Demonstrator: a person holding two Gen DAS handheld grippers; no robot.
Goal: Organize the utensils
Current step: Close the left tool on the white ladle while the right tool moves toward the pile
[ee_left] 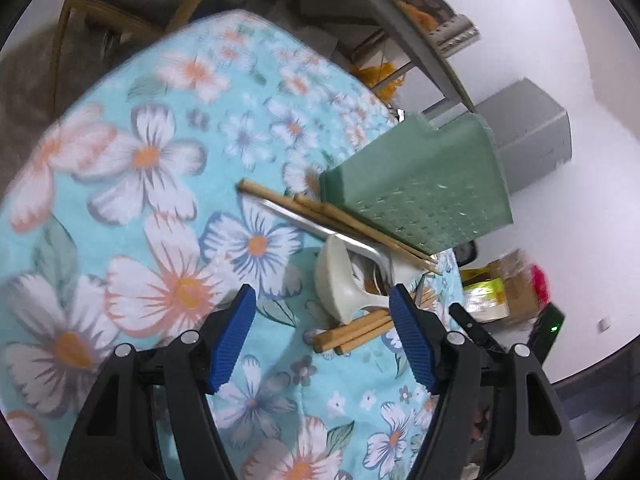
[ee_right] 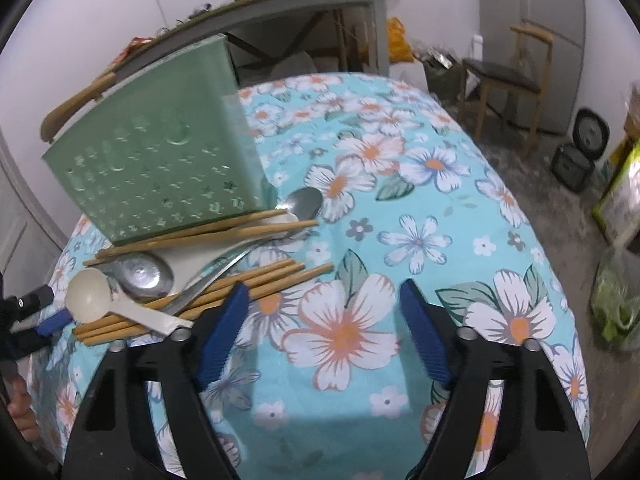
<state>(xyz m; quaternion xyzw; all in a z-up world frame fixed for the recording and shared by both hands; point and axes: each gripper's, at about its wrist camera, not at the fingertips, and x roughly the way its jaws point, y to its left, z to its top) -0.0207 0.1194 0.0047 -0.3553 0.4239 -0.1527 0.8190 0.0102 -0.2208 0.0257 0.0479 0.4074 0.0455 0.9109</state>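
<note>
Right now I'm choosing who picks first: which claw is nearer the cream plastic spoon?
Left. The left claw has the cream plastic spoon just ahead between its open jaws; the right claw sits off to the spoon's right.

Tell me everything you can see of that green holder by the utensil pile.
The green holder is a boxy container of matte, plastic-looking material. Its broad face is perforated with small star and crescent cutouts. It looks tipped rather than upright on the floral tablecloth near the table's edge. Wooden chopsticks lie along its lower edge, seemingly touching it. Its opening and contents aren't visible.
</note>
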